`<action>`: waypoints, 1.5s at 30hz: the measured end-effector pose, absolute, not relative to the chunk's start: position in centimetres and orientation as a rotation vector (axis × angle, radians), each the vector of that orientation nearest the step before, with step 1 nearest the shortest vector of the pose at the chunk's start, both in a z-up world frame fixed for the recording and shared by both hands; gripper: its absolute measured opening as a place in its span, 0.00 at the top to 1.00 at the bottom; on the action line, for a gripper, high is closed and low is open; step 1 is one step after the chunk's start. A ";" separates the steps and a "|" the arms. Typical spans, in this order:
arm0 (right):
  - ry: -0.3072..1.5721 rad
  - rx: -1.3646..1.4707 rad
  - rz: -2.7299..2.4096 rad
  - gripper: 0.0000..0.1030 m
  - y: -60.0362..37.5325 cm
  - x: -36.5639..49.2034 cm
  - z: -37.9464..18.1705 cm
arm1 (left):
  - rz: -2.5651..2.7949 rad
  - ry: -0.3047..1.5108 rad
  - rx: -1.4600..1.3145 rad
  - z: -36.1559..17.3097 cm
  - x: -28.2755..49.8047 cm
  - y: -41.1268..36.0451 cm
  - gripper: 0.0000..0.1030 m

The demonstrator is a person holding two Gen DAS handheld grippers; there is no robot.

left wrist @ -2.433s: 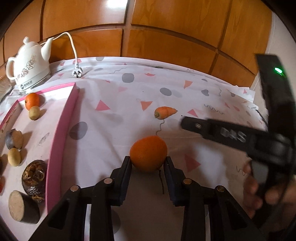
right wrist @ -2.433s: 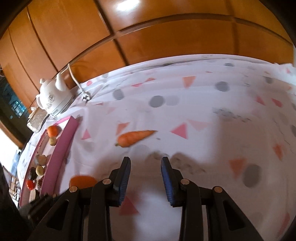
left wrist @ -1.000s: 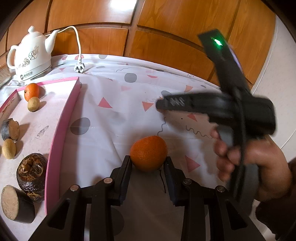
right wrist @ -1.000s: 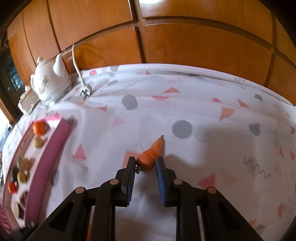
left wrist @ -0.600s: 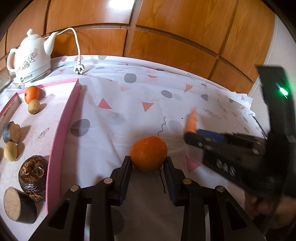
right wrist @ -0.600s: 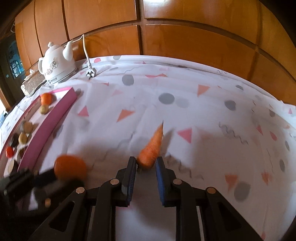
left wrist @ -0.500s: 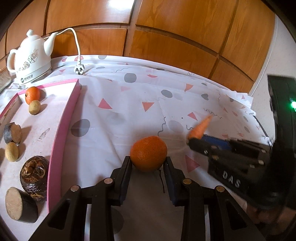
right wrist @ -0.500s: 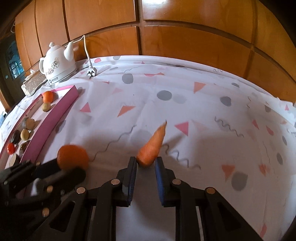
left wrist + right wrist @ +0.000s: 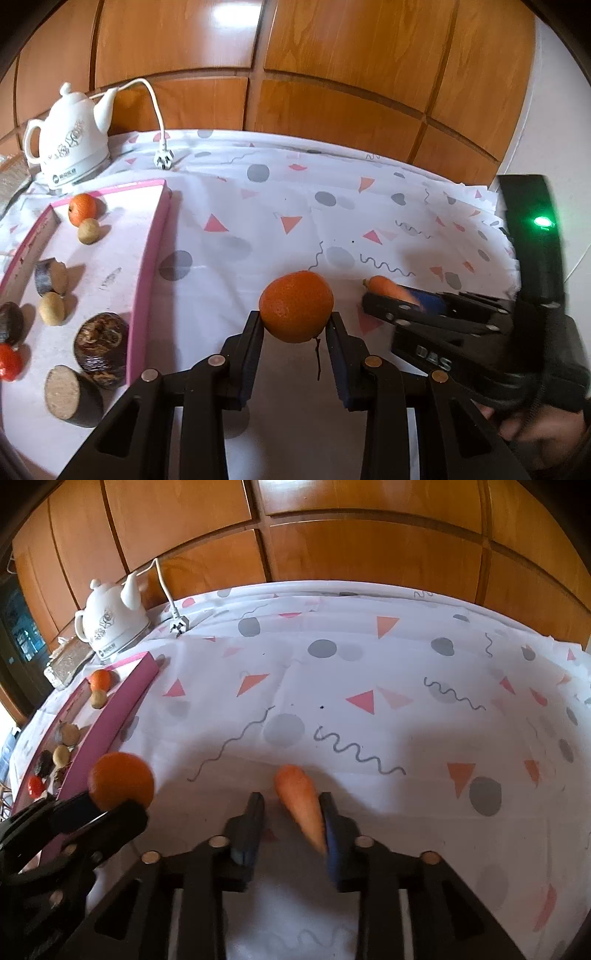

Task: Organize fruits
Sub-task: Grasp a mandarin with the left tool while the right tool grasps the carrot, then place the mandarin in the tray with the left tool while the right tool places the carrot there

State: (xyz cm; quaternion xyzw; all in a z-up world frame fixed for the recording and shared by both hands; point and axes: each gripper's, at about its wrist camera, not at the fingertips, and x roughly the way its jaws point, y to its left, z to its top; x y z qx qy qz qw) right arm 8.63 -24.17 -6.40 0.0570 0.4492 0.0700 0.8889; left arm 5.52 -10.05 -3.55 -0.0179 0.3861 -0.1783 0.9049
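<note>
While the left wrist view looks down its own fingers, the left hand-held gripper [image 9: 293, 334] pinches a round orange mandarin [image 9: 296, 305] between its pads, carried above the desk with the white cloth of grey dots and pink triangles [image 9: 258, 206]. To its left lies the shallow pink-rimmed tray [image 9: 149, 258], already holding a small orange fruit [image 9: 82, 209], pale round fruits, dark cut pieces and a red one, so part of the sorting looks done; the mandarin is not yet in it. At the right edge the right hand-held gripper [image 9: 402, 301] shows from the side with a short orange carrot [image 9: 386, 287] at its tip, and the person's hand [image 9: 532, 432] beneath. A white ceramic kettle with its cord [image 9: 70, 142] stands behind the tray.

From the right wrist view, the right hand-held gripper [image 9: 291, 819] has its jaws just been opening: they stand spread, the carrot [image 9: 301, 803] between them, lying against the right pad and clear of the left one. I judge it being set down on the cloth, well apart from the tray [image 9: 110, 716]. Only this view shows that gap; only the left view shows the tray's contents plainly. The mandarin [image 9: 122, 777] appears at the left, still gripped.
</note>
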 end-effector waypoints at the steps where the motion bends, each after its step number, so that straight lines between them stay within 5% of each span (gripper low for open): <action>1: 0.935 0.109 0.138 0.70 -24.0 8.8 -6.4 | -0.369 0.792 -0.036 -3.3 5.4 -10.0 0.66; 4: 0.931 0.059 0.135 0.80 -23.2 9.1 -6.3 | -0.369 0.776 -0.039 -2.6 4.9 -9.6 0.66; 22: 0.823 -0.039 0.267 0.80 -17.4 8.3 -1.7 | -0.239 0.699 -0.082 1.7 3.2 -2.1 0.66; 35: 0.828 -0.019 0.520 0.80 -6.8 10.1 0.6 | 0.009 0.736 -0.154 -0.2 3.1 7.0 0.65; 39: 0.846 0.008 0.551 0.79 -4.9 11.0 0.6 | 0.048 0.743 -0.170 -0.9 3.1 8.1 0.62; 41: 0.857 0.026 0.567 0.66 -4.3 11.5 0.5 | 0.060 0.730 -0.173 -0.8 2.9 8.5 0.58; 45: 0.845 0.039 0.558 0.66 -4.2 11.3 0.7 | 0.083 0.712 -0.177 -0.4 2.6 8.9 0.48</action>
